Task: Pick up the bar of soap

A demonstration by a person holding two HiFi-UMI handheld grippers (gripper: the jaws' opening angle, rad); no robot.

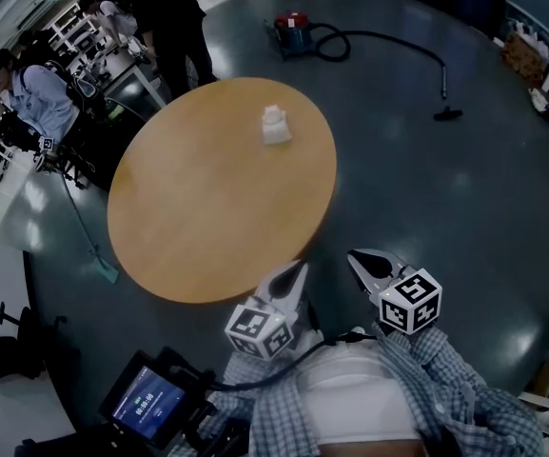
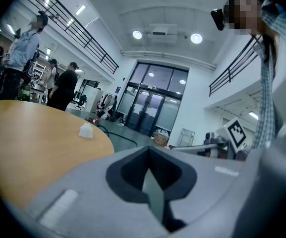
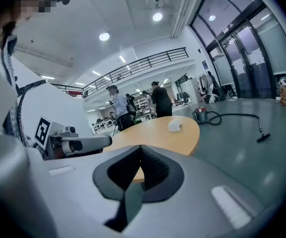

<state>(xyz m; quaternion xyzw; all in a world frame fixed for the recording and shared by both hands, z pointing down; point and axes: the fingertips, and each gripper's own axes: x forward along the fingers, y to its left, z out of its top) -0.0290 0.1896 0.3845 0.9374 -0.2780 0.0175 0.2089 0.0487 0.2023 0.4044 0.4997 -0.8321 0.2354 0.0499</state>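
While left gripper (image 1: 299,268) and right gripper (image 1: 354,255) hover off table (image 1: 207,208) near edge, jaws closed, empty, soap bar (image 1: 275,125) sits near far edge. Risk: long reach, unopened jaws shove slick bar off.

Bar of soap (image 1: 274,125) white; round table (image 1: 207,217) warm tan; floor (image 1: 445,188) dark grey-green; vacuum cleaner (image 1: 291,32) red, hose (image 1: 388,38) black; left gripper (image 1: 299,268) and right gripper (image 1: 354,254) pale grey, with black-and-white square markers; shirt (image 1: 464,388) blue-and-white check.
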